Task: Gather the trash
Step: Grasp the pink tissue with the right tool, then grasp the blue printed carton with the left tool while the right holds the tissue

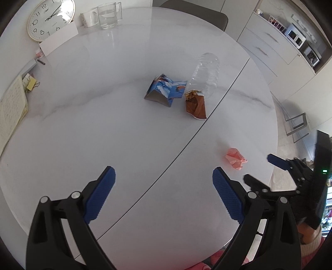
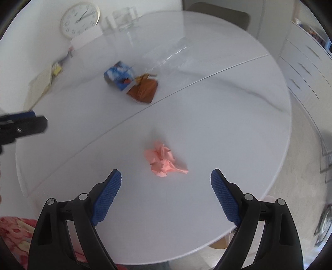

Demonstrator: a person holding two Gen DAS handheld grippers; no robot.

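On the round white table [image 1: 103, 128] lie a folded blue carton piece [image 1: 164, 89], a torn brown wrapper [image 1: 196, 104], a clear plastic bottle [image 1: 206, 74] on its side and a crumpled pink paper [image 1: 235, 158]. My left gripper [image 1: 164, 176] hovers open over bare tabletop, well short of the carton. My right gripper [image 2: 166, 180] is open too, with the pink paper [image 2: 164, 158] just beyond its fingertips and nothing between the pads. The carton [image 2: 120, 75] and wrapper [image 2: 144, 90] show blurred in the right wrist view. The right gripper [image 1: 259, 168] appears at the right edge of the left wrist view.
A wall clock [image 1: 50, 19], a glass jug [image 1: 108, 16], a white cup [image 1: 90, 19] and a white card [image 1: 59, 40] stand at the table's far edge. A notebook [image 1: 11, 108] lies at left. White drawers [image 1: 267, 44] and a chair [image 1: 195, 15] stand beyond the table.
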